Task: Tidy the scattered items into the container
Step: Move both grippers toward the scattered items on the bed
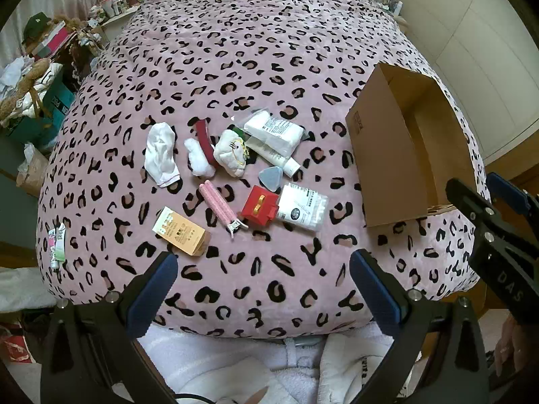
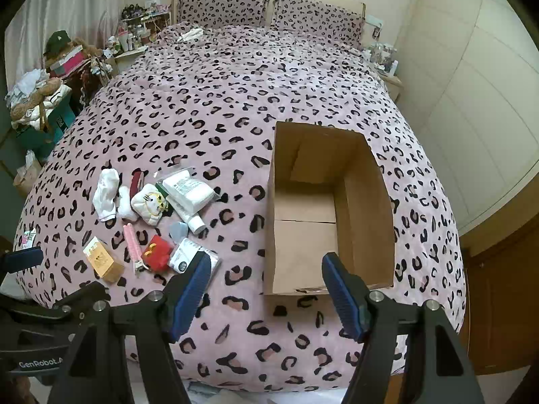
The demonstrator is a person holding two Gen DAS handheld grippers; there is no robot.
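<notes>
An open brown cardboard box (image 2: 331, 212) stands empty on the leopard-print bed; the left wrist view has the box (image 1: 401, 155) at the right. Left of it lie scattered items: a white sock (image 1: 161, 155), a plush toy (image 1: 232, 153), a white tube (image 1: 276, 155), a red box (image 1: 259, 205), a cotton-swab pack (image 1: 303, 207), a pink clip (image 1: 219, 207) and an orange carton (image 1: 182, 232). My left gripper (image 1: 266, 289) hangs open above the near bed edge, nothing between its fingers. My right gripper (image 2: 266, 296) is open in front of the box, holding nothing.
A small tube (image 1: 57, 242) lies apart at the bed's left edge. Cluttered shelves and bags (image 1: 37, 101) stand left of the bed, and a pale wardrobe (image 2: 471, 101) on the right. A person's white fleece clothing (image 1: 252, 363) shows below the near edge.
</notes>
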